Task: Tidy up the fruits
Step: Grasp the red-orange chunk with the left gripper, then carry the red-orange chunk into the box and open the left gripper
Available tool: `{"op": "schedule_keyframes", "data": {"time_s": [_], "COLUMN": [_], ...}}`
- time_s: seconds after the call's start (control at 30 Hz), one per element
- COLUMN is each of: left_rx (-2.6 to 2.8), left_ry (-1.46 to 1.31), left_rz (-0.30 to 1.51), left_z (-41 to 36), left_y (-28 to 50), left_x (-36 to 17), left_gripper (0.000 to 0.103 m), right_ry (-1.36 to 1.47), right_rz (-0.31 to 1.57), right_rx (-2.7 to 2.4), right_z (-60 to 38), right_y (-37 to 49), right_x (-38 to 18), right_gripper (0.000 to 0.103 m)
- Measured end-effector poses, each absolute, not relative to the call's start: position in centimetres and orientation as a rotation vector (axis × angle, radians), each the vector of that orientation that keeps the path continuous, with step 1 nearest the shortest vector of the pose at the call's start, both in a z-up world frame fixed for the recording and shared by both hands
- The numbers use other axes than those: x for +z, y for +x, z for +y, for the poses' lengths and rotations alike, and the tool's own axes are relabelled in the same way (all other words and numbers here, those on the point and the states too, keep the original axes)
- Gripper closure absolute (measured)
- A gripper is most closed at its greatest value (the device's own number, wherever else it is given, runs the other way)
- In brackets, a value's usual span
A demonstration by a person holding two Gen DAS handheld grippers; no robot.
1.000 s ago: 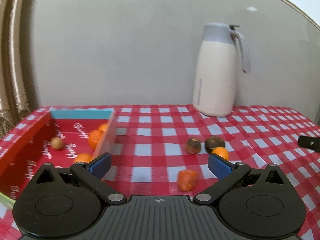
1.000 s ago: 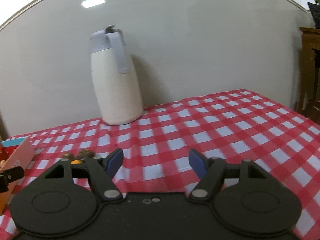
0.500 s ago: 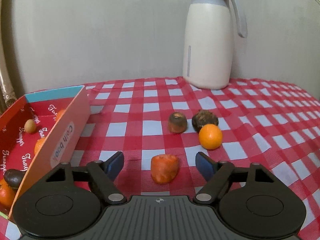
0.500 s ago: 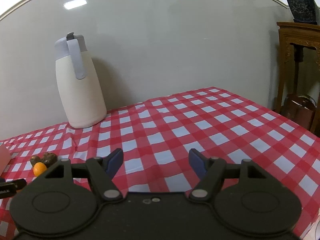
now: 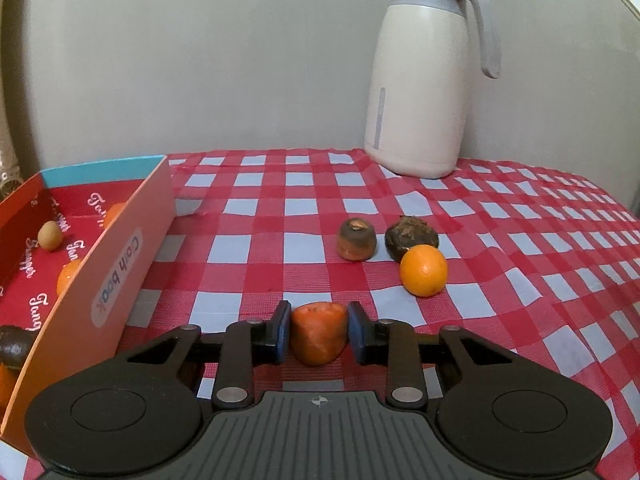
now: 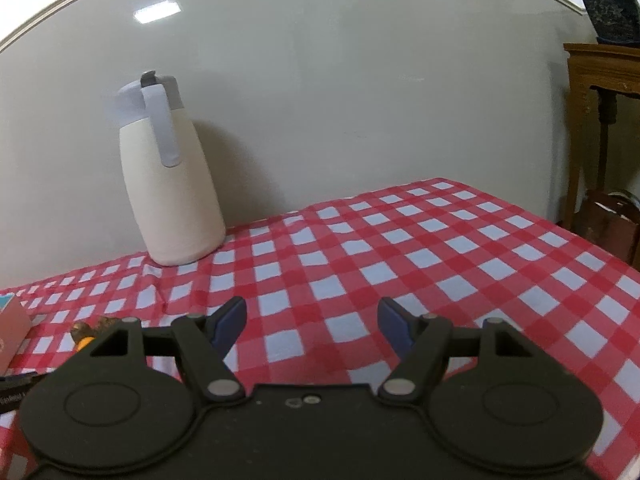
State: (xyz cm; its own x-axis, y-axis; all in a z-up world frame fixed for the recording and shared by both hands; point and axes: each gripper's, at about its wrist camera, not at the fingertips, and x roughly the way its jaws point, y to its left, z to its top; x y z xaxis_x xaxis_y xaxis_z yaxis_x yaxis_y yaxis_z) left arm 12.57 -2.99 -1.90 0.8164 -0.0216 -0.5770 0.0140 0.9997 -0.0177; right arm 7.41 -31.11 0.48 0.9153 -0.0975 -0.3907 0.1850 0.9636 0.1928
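My left gripper (image 5: 319, 332) is shut on an orange-red chunk of fruit (image 5: 318, 333) that rests on the checked tablecloth (image 5: 256, 256), its blue pads pressed on both sides. Beyond it lie an orange (image 5: 423, 270), a dark wrinkled fruit (image 5: 412, 234) and a brownish fruit (image 5: 357, 238). At the left stands an open red box (image 5: 116, 264) with several fruits inside, among them a small tan one (image 5: 50, 235). My right gripper (image 6: 312, 322) hangs open over bare cloth (image 6: 400, 240), with nothing between its fingers.
A cream jug (image 5: 424, 76) with a grey lid and handle stands at the back by the wall, also the jug (image 6: 168, 188) in the right wrist view. A wooden stand (image 6: 604, 92) with a potted plant is beyond the table's right edge.
My left gripper moved forward and down to the orange-red chunk and shut on it. The right gripper swung to the side and stayed open.
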Motion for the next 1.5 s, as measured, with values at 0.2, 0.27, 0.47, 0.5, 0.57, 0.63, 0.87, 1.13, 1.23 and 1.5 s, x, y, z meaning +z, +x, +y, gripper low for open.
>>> {"op": "schedule_keyframes", "data": {"time_s": [0.2,0.27,0.47,0.5,0.57,0.63,0.87,1.13,1.23,1.5], "left_rx": [-0.031,-0.019,0.030,0.040,0.061,0.081,0.183,0.318,0.347,0.375], "left_ry": [-0.006,-0.026,-0.110,-0.119,-0.120,-0.121,-0.162,-0.164,-0.156,-0.078], "left_rz": [0.583,0.571,0.496,0.482,0.455,0.444,0.420,0.475,0.499,0.409], "left_z": [-2.0,-1.2,1.6,2.0,2.8,3.7,8.4,13.5,14.5,13.0], "left_y": [11.4,10.8,8.6,8.2,7.5,7.1,6.0,5.6,5.7,4.4], "left_x": [-0.9,-0.4,1.5,1.8,2.5,2.8,3.5,2.5,1.9,2.7], "left_gripper": [0.072,0.073,0.073,0.072,0.073,0.072,0.072,0.072,0.072,0.000], "right_ry": [0.259,0.228,0.204,0.205,0.198,0.187,0.176,0.190,0.177,0.176], "right_rz": [0.410,0.413,0.431,0.432,0.430,0.425,0.427,0.435,0.434,0.439], "right_rx": [-0.078,-0.058,-0.012,-0.007,0.005,0.010,-0.001,0.016,0.034,0.042], "right_z": [-29.0,-27.9,-25.9,-25.7,-25.0,-24.6,-24.7,-24.0,-23.1,-22.6], "right_y": [10.2,10.7,11.7,11.8,11.8,11.5,10.3,10.2,10.1,10.1], "right_x": [0.4,0.3,-0.1,-0.1,-0.1,0.0,-0.1,-0.2,-0.1,-0.2], "right_gripper": [0.031,0.031,0.031,0.031,0.031,0.031,0.031,0.031,0.031,0.029]}}
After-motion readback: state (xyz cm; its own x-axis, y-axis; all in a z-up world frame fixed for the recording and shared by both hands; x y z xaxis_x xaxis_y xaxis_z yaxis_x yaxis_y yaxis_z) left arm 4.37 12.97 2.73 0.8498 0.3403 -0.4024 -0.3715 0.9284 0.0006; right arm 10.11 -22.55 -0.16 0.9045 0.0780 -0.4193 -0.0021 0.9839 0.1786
